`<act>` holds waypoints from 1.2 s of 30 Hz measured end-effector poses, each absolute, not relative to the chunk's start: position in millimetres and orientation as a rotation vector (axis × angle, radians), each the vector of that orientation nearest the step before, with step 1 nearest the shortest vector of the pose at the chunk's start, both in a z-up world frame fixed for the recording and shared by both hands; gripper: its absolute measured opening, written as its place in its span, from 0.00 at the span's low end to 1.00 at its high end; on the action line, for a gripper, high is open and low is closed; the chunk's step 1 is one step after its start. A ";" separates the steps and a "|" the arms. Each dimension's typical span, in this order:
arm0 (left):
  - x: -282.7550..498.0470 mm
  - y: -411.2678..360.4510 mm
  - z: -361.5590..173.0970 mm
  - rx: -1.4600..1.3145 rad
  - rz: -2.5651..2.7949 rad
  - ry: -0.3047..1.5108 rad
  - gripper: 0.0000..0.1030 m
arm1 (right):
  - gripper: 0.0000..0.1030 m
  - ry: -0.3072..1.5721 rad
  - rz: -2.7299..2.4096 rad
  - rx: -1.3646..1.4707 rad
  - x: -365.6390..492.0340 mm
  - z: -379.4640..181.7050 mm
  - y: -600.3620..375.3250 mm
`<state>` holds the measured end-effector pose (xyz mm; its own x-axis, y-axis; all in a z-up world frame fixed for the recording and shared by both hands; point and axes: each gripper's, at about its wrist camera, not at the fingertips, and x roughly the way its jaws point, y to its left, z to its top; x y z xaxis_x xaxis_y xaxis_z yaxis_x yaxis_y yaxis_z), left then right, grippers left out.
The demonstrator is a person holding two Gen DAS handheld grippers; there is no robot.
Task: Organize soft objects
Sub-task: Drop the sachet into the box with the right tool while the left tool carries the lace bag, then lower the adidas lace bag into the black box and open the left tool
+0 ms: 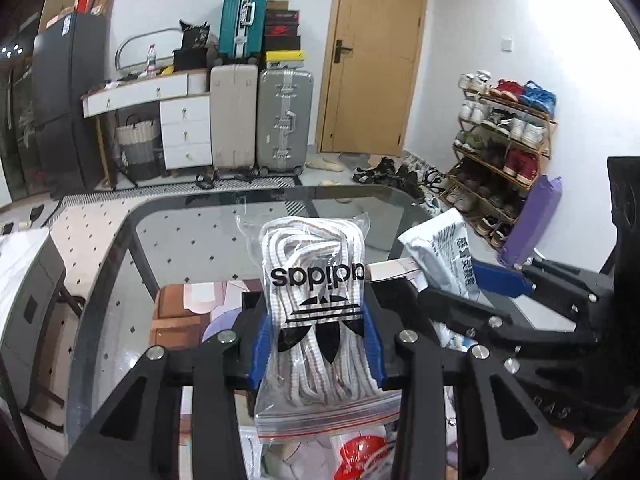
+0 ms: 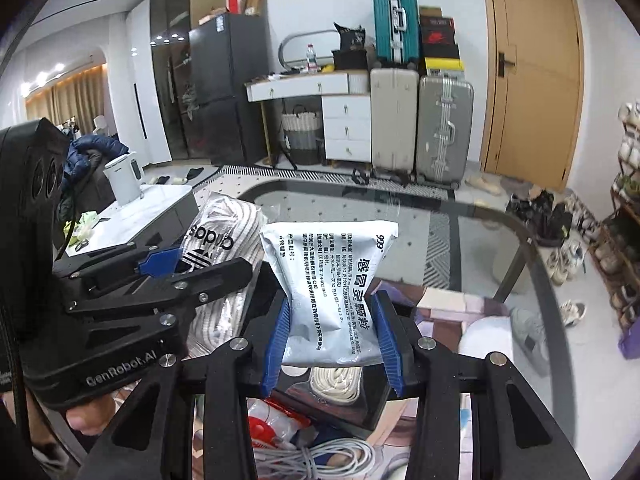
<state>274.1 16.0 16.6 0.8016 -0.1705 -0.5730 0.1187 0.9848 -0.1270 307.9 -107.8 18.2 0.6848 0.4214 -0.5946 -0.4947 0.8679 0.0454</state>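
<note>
A clear zip bag of white shoelaces with a black logo (image 1: pixel 316 304) stands upright between blue pads, with my left gripper (image 1: pixel 318 344) shut on its middle, above the glass table (image 1: pixel 192 224). The same bag (image 2: pixel 216 248) shows at the left of the right wrist view, held by the left gripper (image 2: pixel 160 264). My right gripper (image 2: pixel 332 332) is shut on a white medicine sachet with printed text (image 2: pixel 332 276), pinched at its waist. That sachet (image 1: pixel 440 248) and the right gripper (image 1: pixel 492 280) appear at the right of the left wrist view.
Under the glass lie a red-and-white item (image 2: pixel 272 420), a coiled white cable (image 2: pixel 316 456) and a bundle of cream laces (image 2: pixel 336 384). Suitcases (image 1: pixel 260 116), a white desk (image 1: pixel 160 96), a door (image 1: pixel 372 56) and a shoe rack (image 1: pixel 500 148) line the far walls. A white kettle (image 2: pixel 122 178) stands on a side counter.
</note>
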 end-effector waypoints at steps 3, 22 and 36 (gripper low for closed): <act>285.2 10.2 7.6 -0.060 -0.126 0.638 0.36 | 0.40 0.670 0.511 -0.117 321.3 5.7 -104.2; 304.3 18.3 -25.6 -0.074 -0.116 0.754 0.36 | 0.45 0.798 0.518 -0.093 344.7 -43.2 -100.2; 283.7 29.6 -3.7 -0.099 -0.112 0.705 0.68 | 0.49 0.768 0.521 -0.080 327.9 -26.6 -114.8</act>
<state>283.7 29.6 -3.7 0.7560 -0.1357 -0.6403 0.0689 0.9893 -0.1283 327.9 -114.8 -26.6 0.5997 0.4205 -0.6809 -0.4775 0.8708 0.1171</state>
